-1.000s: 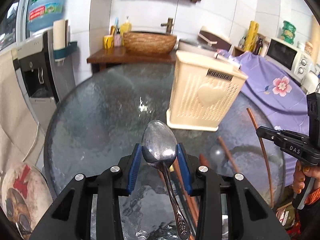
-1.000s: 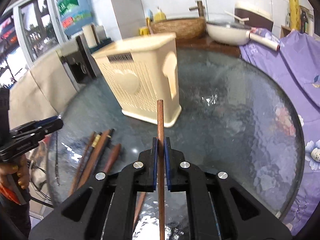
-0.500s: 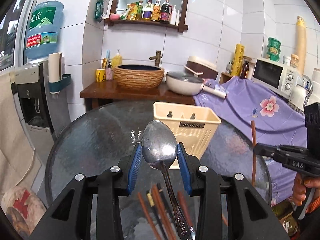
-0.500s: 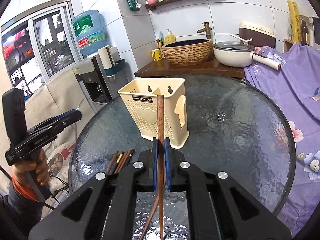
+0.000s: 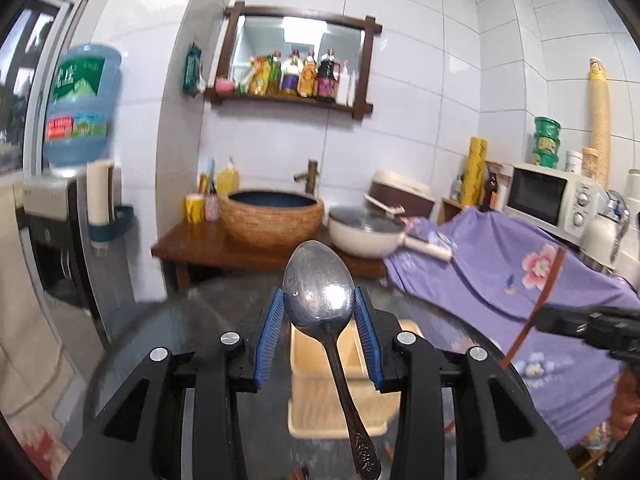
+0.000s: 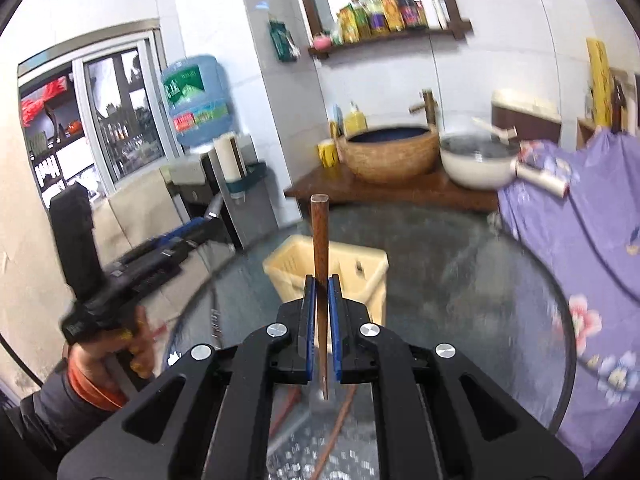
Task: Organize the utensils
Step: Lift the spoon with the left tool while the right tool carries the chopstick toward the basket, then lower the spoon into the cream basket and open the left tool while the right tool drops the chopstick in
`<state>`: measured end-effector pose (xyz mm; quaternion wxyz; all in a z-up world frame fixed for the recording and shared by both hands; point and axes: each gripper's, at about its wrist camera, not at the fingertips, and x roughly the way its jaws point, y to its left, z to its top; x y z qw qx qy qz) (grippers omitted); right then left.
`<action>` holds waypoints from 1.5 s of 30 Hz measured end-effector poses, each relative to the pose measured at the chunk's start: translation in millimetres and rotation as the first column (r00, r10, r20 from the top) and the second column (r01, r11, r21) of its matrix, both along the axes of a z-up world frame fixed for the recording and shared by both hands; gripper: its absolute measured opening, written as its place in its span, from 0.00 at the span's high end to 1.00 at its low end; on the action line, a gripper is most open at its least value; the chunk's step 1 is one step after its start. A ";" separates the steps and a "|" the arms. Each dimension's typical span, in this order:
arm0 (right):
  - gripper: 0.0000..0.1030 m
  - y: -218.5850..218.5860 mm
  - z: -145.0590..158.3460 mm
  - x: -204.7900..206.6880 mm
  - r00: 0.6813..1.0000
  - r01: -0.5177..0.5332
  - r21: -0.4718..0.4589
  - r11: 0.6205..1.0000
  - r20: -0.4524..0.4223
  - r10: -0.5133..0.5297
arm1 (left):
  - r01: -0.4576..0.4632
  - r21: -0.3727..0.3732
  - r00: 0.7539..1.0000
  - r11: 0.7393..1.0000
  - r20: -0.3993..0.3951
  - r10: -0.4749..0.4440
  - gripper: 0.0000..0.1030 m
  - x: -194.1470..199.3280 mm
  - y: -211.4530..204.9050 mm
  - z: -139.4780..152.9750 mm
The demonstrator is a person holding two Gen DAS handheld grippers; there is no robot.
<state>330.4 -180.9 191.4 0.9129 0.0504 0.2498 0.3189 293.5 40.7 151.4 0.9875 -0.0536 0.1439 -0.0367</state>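
Both tools have risen since a second ago — the round glass table point(image 6: 500, 280) and the cream plastic slotted utensil caddy point(image 6: 360, 264) now sit low in each view, with far more wall and shelf showing above.

One dull metal spoon point(image 5: 320, 300) is pinched across its bowl by the left gripper point(image 5: 320, 340), handle trailing back and down toward the camera. One brown wooden chopstick point(image 6: 320, 264) is clamped by the right gripper point(image 6: 320, 328), whose jaws are squeezed nearly together on it; the stick's long axis runs steeply up out of the pads, its blunt end topmost.

The caddy lies ahead of and below both sets of jaws, open mouth up, so each utensil probably has to be tipped toward vertical and lowered in. Neither hand looks clearly nearer.

Below the right tongs at least two more brown sticks point(image 6: 340, 420) lie on the glass — blur prevents a firm count.
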 end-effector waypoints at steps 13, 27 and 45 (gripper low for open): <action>0.93 16.1 86.1 64.2 0.986 0.102 0.038 0.994 0.127 -0.106 | -0.121 0.036 0.988 0.992 0.096 0.117 0.65 80.0 -6.0 25.9; 0.93 48.2 -25.8 81.0 0.995 0.098 -0.088 0.991 0.038 -0.095 | -0.057 0.042 0.998 0.998 0.004 0.056 0.65 67.9 -5.3 -40.4; 0.91 47.5 -77.0 80.9 0.986 0.163 -0.161 0.973 0.001 -0.165 | 0.024 0.085 0.997 0.996 -0.073 -0.018 0.50 53.0 -12.7 -66.7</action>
